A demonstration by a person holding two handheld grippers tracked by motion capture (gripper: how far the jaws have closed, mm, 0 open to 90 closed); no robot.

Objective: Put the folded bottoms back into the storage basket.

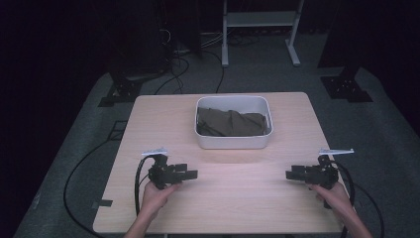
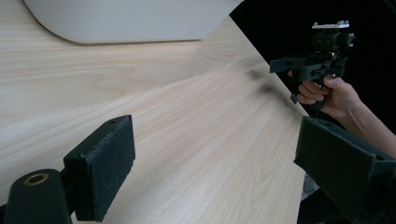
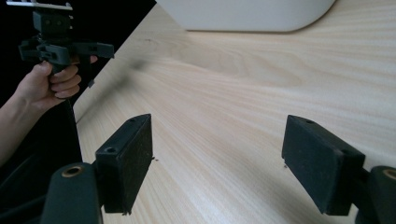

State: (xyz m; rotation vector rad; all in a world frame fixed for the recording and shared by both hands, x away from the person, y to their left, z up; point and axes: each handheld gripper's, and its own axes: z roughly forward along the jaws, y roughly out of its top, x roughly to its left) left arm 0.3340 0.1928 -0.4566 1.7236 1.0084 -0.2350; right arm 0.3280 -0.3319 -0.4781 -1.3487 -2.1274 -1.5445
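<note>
Both hands are hovering near my counter's [image 1: 223, 168] front edge, left gripper [image 1: 190, 174] and right gripper [image 1: 292, 174] gaping empty, facing inward, readying for the cloth [image 1: 230, 123] bunched in the white tub [image 1: 233, 142] mid-counter.

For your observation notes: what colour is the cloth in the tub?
Dark olive-brown cloth, clearest in the high view.

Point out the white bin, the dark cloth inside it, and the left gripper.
white bin [image 1: 233, 141], high view, near outer wall.
dark cloth [image 1: 230, 123], high view, middle of the folds.
left gripper [image 1: 190, 174], high view, between the jaws.
</note>
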